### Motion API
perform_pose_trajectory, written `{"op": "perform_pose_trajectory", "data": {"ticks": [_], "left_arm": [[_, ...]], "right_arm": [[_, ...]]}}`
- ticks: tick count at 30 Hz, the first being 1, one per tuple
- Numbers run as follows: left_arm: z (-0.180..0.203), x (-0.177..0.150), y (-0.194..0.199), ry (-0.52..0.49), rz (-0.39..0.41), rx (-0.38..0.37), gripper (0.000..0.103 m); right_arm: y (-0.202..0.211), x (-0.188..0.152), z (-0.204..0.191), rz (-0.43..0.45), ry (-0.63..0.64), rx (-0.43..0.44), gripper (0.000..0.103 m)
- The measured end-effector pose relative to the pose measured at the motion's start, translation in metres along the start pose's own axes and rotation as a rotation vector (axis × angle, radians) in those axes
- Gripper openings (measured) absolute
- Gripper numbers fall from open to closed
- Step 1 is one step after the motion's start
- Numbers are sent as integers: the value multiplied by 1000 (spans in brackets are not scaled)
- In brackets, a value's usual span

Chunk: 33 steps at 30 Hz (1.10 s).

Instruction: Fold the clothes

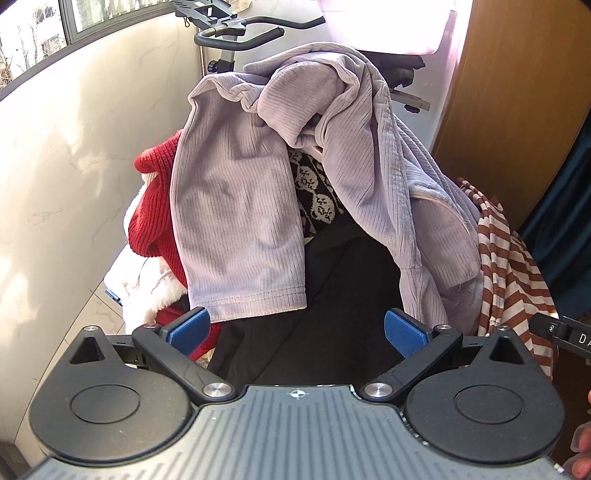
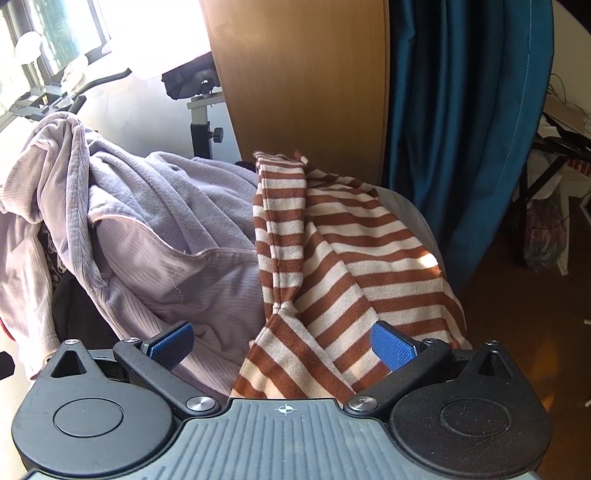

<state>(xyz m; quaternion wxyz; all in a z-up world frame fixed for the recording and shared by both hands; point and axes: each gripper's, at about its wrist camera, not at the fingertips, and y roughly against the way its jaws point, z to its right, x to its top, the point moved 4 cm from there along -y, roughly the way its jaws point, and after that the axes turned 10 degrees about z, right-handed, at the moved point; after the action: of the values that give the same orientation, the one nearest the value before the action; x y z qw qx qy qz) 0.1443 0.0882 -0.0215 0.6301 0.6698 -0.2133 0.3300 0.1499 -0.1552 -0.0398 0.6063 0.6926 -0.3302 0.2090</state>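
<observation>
A heap of clothes hangs over a piece of furniture. A lilac ribbed garment (image 1: pixel 240 192) lies on top, with a black garment (image 1: pixel 317 295) under it, a red knit (image 1: pixel 155 206) at the left and a rust-and-cream striped shirt (image 1: pixel 506 266) at the right. My left gripper (image 1: pixel 297 332) is open, its blue pads apart in front of the black garment, just below the lilac hem. My right gripper (image 2: pixel 282 347) is open too, with folds of the striped shirt (image 2: pixel 332 251) lying between its pads. The lilac garment (image 2: pixel 155 221) lies to the shirt's left.
An exercise bike (image 1: pixel 236 33) stands behind the heap by a window and pale wall. A wooden panel (image 2: pixel 306 81) and a blue curtain (image 2: pixel 461 110) rise at the right. A black-and-white patterned knit (image 1: pixel 317 195) shows under the lilac garment. White fluffy cloth (image 1: pixel 144 284) hangs at the left. A person's fingers (image 1: pixel 581 454) hold the other gripper.
</observation>
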Motion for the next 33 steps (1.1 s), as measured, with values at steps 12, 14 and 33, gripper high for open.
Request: {"op": "perform_pose_trajectory", "data": {"ticks": [12,14,33], "left_arm": [[0,14,-27,76,-33,60,103],[1,15,-30,70,-33,64,103],[-51,26,-114,59,-89,33,103]], "right_arm": [[-49,39,-28,11,79,194,102],[-54,40,-33,6,93,204,102],[-98,31,-80,-36,120,114,102]]}}
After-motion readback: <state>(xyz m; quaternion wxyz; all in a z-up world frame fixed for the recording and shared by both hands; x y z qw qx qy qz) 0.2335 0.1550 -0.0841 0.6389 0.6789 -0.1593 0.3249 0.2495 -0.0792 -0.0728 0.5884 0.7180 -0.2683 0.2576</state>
